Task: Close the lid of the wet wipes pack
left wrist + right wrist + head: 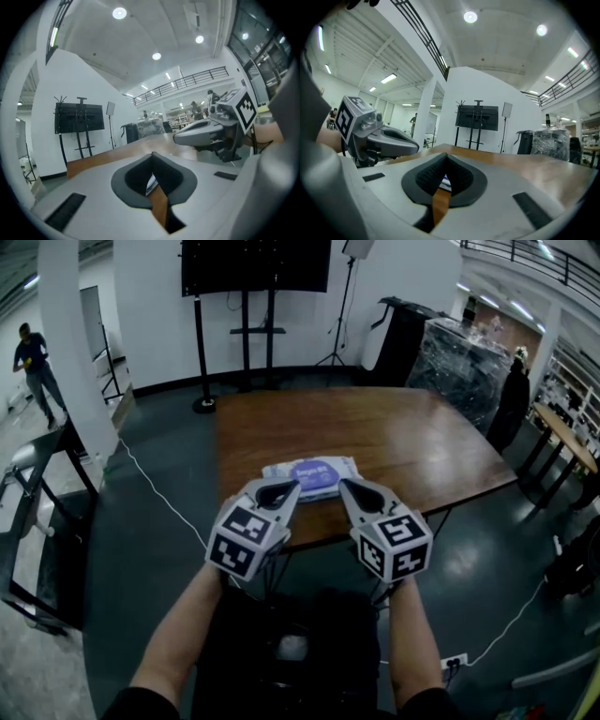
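The wet wipes pack [310, 477], white with a purple label, lies flat near the front edge of the brown table [422, 442]. Whether its lid is up or down is too small to tell. Both grippers hover side by side just short of that edge, pointing at the pack and apart from it. The left gripper [280, 492] is shut with nothing between its jaws. The right gripper [360, 492] is also shut and empty. In each gripper view only a sliver of the pack [151, 183] [446, 180] shows through the gap below the closed pads, and each view shows the other gripper [206, 132] [386, 140] beside it.
A black screen on a stand [255, 264] is behind the table, with a light stand [339, 306] and a plastic-wrapped stack [461, 362] at the back right. A black metal rack [33, 521] stands at the left, a person [33, 362] far left. A white cable [155, 493] crosses the floor.
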Demonstrator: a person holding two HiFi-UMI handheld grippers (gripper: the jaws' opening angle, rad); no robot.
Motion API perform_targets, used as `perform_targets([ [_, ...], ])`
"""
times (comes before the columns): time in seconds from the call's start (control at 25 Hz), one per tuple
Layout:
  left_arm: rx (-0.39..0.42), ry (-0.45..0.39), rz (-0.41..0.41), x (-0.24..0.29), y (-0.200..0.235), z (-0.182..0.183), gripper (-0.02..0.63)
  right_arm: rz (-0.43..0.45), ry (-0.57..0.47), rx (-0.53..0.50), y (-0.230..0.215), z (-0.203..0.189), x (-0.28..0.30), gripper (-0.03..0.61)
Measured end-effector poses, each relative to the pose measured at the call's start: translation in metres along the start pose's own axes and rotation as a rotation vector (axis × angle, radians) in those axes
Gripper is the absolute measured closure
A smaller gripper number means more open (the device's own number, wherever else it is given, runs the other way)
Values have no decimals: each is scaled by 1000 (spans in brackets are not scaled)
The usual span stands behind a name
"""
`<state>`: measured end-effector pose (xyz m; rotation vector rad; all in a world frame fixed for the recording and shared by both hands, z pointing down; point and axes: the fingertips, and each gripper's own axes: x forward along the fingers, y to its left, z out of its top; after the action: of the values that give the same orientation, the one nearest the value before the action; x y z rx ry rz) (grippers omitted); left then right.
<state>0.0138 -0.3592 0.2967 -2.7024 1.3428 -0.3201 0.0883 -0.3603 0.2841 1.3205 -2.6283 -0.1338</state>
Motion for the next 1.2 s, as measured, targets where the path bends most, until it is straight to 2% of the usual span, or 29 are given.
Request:
perform_targets([
  [0.12,-48,-48,4,-15,-16,4,607,-17,-68,40,7,6,-24,571],
  [0.36,-58,-96,-16,-39,-50,5,607,-34,-167,108,24,8,-65,571],
  [0.64,-84,-134,-22,-55,-80,-1,607,-13,-241,148,51,0,-93,571],
  [0.88,-106,-157,-22,-65,-96,-3,607,11,-261,166,65,-7,-106,571],
  [1.2,-114,-154,-34,-67,-109,-8,607,-16,-221,190,70,-22,-118,571],
])
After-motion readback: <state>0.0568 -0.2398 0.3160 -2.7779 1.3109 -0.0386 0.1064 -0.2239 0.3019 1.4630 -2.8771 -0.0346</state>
